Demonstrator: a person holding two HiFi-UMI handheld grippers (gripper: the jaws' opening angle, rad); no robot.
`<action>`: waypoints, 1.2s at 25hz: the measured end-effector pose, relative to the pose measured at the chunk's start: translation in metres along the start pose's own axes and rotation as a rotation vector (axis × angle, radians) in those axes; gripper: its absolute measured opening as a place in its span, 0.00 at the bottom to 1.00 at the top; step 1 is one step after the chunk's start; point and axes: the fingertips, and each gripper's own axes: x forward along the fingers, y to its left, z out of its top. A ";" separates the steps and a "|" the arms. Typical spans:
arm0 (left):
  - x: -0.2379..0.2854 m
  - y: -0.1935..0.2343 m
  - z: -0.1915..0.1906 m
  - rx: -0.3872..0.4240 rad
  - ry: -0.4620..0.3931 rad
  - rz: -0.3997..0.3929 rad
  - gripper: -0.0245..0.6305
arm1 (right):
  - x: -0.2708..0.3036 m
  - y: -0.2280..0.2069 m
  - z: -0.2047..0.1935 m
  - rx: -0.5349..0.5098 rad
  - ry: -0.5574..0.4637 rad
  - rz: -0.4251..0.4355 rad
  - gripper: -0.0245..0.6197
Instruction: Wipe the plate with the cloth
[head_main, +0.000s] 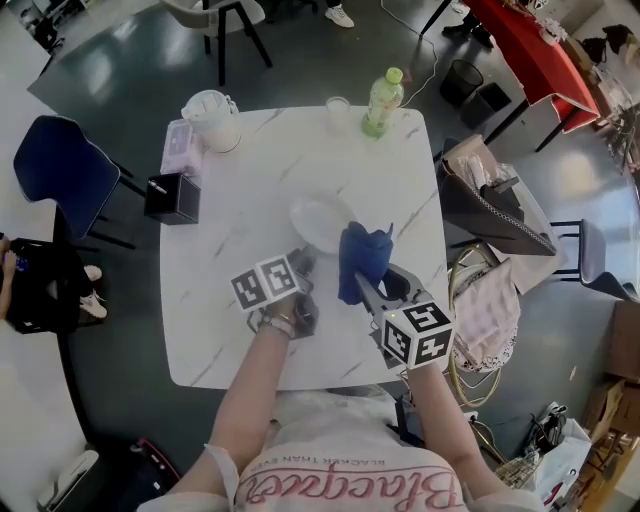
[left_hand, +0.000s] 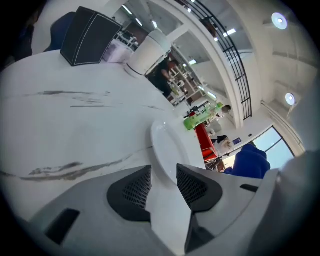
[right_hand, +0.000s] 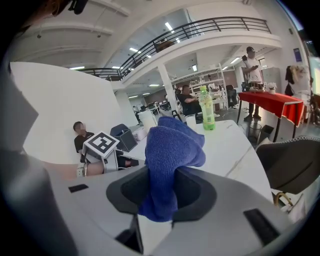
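Gripping a blue cloth (right_hand: 172, 150) in the right gripper (right_hand: 160, 185), with jaws clenched on its bunched lower end and soft folds rising past the pads. Holding the left gripper (left_hand: 164, 175) released, with pads apart and pressing on nothing, and pointing its gap at the near rim of the plate (left_hand: 167, 147) just ahead of the tips. Hovering side by side over the near half of the table (head_main: 215, 300), with the plate just beyond both grippers and the cloth overlapping its right edge in the head view; not showing whether they touch. Leaving bare tabletop to the left of the left gripper and between the plate and the far row, well ahead: black box (head_main: 172, 198), jug (head_main: 212, 120), glass (head_main: 338, 112), green bottle (head_main: 383, 102). Showing a round, shallow, glossy white plate; a looped, fuzzy weave on the cloth; grey veins across white marble-look stone with rounded corners; black gridded pads.
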 end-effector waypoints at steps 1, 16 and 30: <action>0.005 0.002 0.000 -0.017 0.007 0.008 0.26 | 0.001 -0.002 -0.001 0.002 0.005 0.003 0.22; 0.048 -0.001 0.017 -0.059 0.052 0.109 0.13 | 0.016 -0.025 0.006 0.033 0.019 0.016 0.22; 0.038 -0.019 0.024 -0.207 -0.057 -0.028 0.06 | 0.003 -0.027 0.012 0.018 0.003 0.022 0.22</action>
